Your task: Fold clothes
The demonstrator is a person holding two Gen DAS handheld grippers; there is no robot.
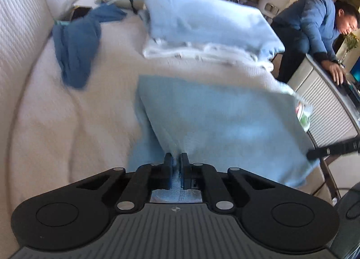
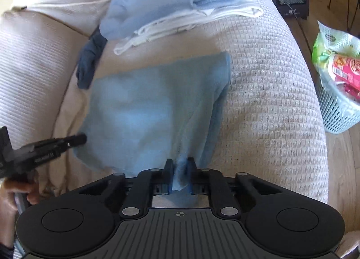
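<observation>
Light blue cloth [image 1: 216, 123] lies partly spread on the cream textured sofa [image 1: 67, 123], its near edge lifted off the cover. Fabric is soft, faintly blurred, with a fold running along its left side in the left wrist view.

Left hand-held gripper [image 1: 176, 164]: jaws clenched on the cloth's near edge, fabric bunched between them. Right hand-held gripper [image 2: 180, 169]: likewise clamped on a gathered corner of the same cloth, a tuft showing between the jaws. Each gripper's tip is visible at the far side of the other's view, beside the cloth.

Behind the cloth, a stack [image 2: 180, 4] of folded items: light blue on top, white beneath. A dark blue garment [image 1: 76, 49] lies crumpled to the left of it, against the sofa back.

Containers: a pale lattice basket [image 2: 335, 110] stands on the floor beside the sofa, holding a white bag and red and green packets [image 2: 344, 69].

A person [image 1: 315, 31] in a blue jacket leans over a bench [image 1: 326, 92] beyond the sofa
</observation>
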